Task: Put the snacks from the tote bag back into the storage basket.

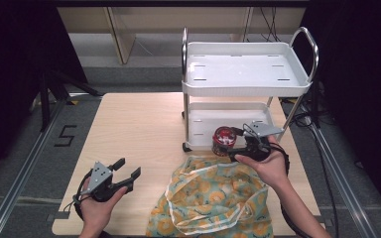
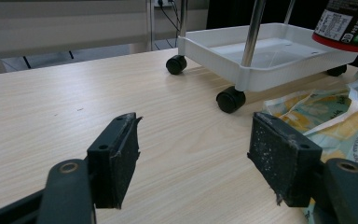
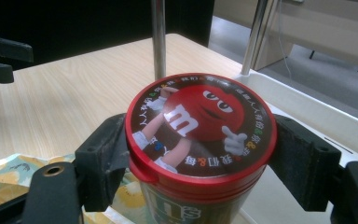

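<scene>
A candy tub with a red lid [image 3: 200, 126] stands upright between the jaws of my right gripper [image 3: 200, 163], whose pads press on both its sides. In the high view the candy tub [image 1: 223, 140] hangs above the near edge of the cart's lower shelf [image 1: 203, 124], held by my right gripper [image 1: 235, 145]. A yellow and green patterned bag [image 1: 213, 198] lies on the table below it. My left gripper [image 1: 127, 168] hovers open over the table at the front left, its jaws [image 2: 193, 158] wide apart with nothing between them. The tub's bottom [image 2: 347, 23] shows at the top right of the left gripper view.
A white two-shelf cart [image 1: 248, 89] on black wheels [image 2: 230, 99] stands at the table's far right, with chrome posts [image 3: 158, 37]. The wooden table [image 1: 139, 129] spreads bare to the left. The bag [image 2: 335, 116] lies right of the left gripper.
</scene>
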`<act>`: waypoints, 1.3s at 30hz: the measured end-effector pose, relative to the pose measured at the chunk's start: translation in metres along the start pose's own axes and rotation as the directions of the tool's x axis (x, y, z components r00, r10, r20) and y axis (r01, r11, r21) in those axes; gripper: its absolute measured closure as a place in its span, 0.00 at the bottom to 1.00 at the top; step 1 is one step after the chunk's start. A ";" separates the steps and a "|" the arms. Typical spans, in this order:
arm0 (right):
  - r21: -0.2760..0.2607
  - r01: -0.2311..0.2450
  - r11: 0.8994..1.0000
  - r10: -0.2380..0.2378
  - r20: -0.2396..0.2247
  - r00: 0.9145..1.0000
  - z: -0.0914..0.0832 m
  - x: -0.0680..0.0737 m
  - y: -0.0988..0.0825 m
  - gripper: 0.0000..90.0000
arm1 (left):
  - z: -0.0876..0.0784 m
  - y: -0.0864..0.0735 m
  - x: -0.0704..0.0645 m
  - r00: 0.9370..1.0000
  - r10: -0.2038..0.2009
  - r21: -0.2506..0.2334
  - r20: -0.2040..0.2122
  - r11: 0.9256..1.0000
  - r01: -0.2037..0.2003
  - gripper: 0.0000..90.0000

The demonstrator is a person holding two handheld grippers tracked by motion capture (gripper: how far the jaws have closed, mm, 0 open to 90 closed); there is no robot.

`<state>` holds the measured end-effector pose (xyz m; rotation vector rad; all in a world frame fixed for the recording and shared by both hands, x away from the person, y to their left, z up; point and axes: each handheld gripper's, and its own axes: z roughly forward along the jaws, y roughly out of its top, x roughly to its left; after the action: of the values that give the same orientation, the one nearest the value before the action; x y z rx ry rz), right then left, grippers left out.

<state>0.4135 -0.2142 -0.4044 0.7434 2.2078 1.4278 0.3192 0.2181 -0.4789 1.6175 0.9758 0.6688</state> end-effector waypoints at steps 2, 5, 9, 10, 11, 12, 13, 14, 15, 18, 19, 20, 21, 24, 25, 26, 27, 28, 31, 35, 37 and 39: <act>0.003 -0.016 1.000 0.016 -0.012 1.000 0.001 0.000 0.000 0.29 | 0.000 0.000 0.000 1.000 -0.001 0.000 0.000 1.000 0.001 0.36; -0.004 -0.011 1.000 0.011 -0.009 1.000 0.003 0.000 0.000 0.29 | 0.001 0.000 0.000 1.000 -0.001 -0.005 0.005 1.000 0.001 0.36; -0.007 -0.012 1.000 0.012 -0.017 1.000 0.005 0.000 0.001 0.29 | 0.000 0.000 0.000 1.000 0.000 0.000 0.001 1.000 0.000 0.36; -0.008 -0.016 1.000 0.016 -0.017 1.000 0.005 0.000 0.001 0.29 | 0.000 0.000 0.000 1.000 0.000 -0.001 0.000 1.000 0.000 0.36; -0.008 -0.016 1.000 0.016 -0.017 1.000 0.005 0.000 0.001 0.29 | 0.000 0.000 0.000 1.000 0.000 0.000 0.001 1.000 0.000 0.36; -0.008 -0.014 1.000 0.014 -0.015 1.000 0.005 0.000 0.001 0.29 | 0.001 0.000 0.000 1.000 -0.001 -0.007 0.006 1.000 0.001 0.36; 0.003 -0.017 1.000 0.018 -0.017 1.000 0.005 0.000 0.001 0.29 | 0.001 0.000 0.000 1.000 -0.002 -0.006 0.005 1.000 0.002 0.36; 0.003 -0.009 1.000 0.009 -0.015 1.000 0.005 -0.001 0.001 0.29 | 0.001 0.000 0.000 1.000 -0.002 -0.006 0.005 1.000 0.003 0.36; 0.002 -0.007 1.000 0.007 -0.013 1.000 0.005 -0.001 0.001 0.29 | 0.001 0.000 0.000 1.000 -0.003 -0.006 0.006 1.000 0.003 0.36; -0.003 -0.006 1.000 0.006 -0.021 1.000 0.007 -0.002 0.001 0.29 | 0.002 -0.001 0.000 1.000 -0.005 -0.009 0.007 1.000 0.005 0.36; 0.000 -0.017 1.000 0.017 -0.007 1.000 0.006 -0.001 0.001 0.29 | 0.001 -0.001 0.000 1.000 -0.005 -0.009 0.007 1.000 0.005 0.36; -0.003 -0.009 1.000 0.009 0.000 1.000 0.006 -0.002 0.001 0.29 | 0.001 -0.001 0.000 1.000 -0.004 -0.009 0.007 1.000 0.004 0.36; -0.003 -0.009 1.000 0.009 0.000 1.000 0.006 -0.002 0.001 0.29 | 0.001 -0.001 0.000 1.000 -0.004 -0.009 0.007 1.000 0.004 0.36; 0.006 -0.020 1.000 0.020 -0.005 1.000 0.006 -0.002 0.003 0.29 | 0.001 -0.001 -0.001 1.000 -0.001 0.001 0.007 1.000 0.001 0.36; 0.001 -0.016 1.000 0.016 -0.002 1.000 0.007 -0.003 0.003 0.29 | 0.001 -0.001 -0.001 1.000 0.002 0.002 0.008 1.000 -0.002 0.36; -0.006 -0.025 1.000 0.025 0.002 1.000 0.007 -0.002 0.003 0.29 | 0.001 -0.001 0.000 1.000 0.002 0.002 0.008 1.000 -0.002 0.36; -0.008 -0.026 1.000 0.026 0.002 1.000 0.007 -0.002 0.004 0.29 | 0.002 -0.001 0.000 1.000 0.000 0.002 0.008 1.000 0.000 0.36; -0.008 -0.026 1.000 0.026 0.002 1.000 0.007 -0.002 0.004 0.29 | 0.002 -0.001 0.000 1.000 0.000 0.002 0.008 1.000 0.000 0.36; 0.001 -0.018 1.000 0.018 -0.021 1.000 0.009 -0.003 0.004 0.29 | 0.001 -0.001 -0.001 1.000 -0.005 -0.001 0.004 1.000 0.005 0.36; 0.005 -0.014 1.000 0.014 -0.004 1.000 0.011 -0.002 0.003 0.29 | 0.001 -0.001 -0.001 1.000 -0.006 -0.001 0.003 1.000 0.006 0.36; 0.001 -0.023 1.000 0.023 -0.007 1.000 0.013 -0.002 0.003 0.29 | 0.001 -0.001 -0.001 1.000 -0.005 0.000 0.003 1.000 0.005 0.36; 0.018 -0.046 0.999 0.047 -0.011 0.999 0.013 0.000 0.003 0.29 | 0.002 -0.001 -0.001 1.000 -0.001 0.002 0.007 1.000 0.001 0.36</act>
<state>0.4220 -0.2048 -0.4069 0.7998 2.2283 1.4391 0.3200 0.2169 -0.4800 1.6201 0.9728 0.6606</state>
